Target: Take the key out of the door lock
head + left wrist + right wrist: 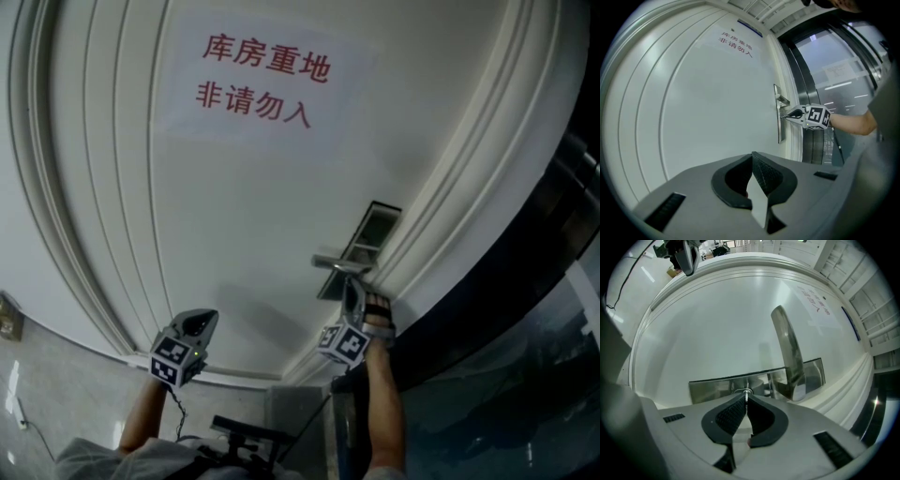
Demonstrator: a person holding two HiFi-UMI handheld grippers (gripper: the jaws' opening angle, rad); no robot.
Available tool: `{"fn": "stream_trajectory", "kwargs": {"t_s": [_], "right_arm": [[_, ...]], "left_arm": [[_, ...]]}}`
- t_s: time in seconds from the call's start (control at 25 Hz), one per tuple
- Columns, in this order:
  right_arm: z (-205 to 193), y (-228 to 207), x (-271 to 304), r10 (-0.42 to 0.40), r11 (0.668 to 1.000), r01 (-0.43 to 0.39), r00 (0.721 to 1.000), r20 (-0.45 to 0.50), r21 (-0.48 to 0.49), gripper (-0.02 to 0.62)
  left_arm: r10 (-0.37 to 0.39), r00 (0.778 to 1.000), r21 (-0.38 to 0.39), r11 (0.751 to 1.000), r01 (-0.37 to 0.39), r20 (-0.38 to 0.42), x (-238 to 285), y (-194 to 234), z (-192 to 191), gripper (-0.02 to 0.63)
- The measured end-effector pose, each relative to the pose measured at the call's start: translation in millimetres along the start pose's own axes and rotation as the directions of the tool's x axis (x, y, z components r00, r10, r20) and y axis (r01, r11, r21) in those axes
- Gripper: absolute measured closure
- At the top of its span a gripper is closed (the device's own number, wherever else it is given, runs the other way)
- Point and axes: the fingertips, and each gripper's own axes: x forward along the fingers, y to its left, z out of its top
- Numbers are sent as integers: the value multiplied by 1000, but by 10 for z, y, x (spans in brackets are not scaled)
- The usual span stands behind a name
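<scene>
the right hand-held gripper [746, 399] has its jaws pressed together on the key [747, 392], a thin metal blade still seated in the lock plate [712, 386] right at the jaw tips. the grasp looks made, so the pull itself is the step in hand. the next move likely calls for drawing straight back along the keyway without twisting, or the key may bind. the lever handle [787, 348] juts out just beside the key and is the one thing near enough to catch the gripper. the left hand-held gripper [752, 161] hangs well apart from the lock, jaws together on nothing. higher on the white door [244, 216] sits a paper notice [258, 80] in red print.
</scene>
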Motion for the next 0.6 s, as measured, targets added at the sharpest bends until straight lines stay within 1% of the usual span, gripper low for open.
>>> {"fn": "stream_trajectory", "kwargs": {"t_s": [0.24,0.48,0.6], "right_arm": [[-7,-17,-4,1,1000,-1,1000,-7,-18,575],[-1,-12,-11,-7,998,6,1000,-12,-57,575],[7,-6,-18,-3,999,2,1000,-13,-50,576]], "left_arm": [[7,1000,-5,1000,-7,0,-40,7,-21,601],[13,1000,-10,1000,-13,0,-72,34,-41,601],[9,1000,-9,1000,-9,0,-74,28,-40,601]]}}
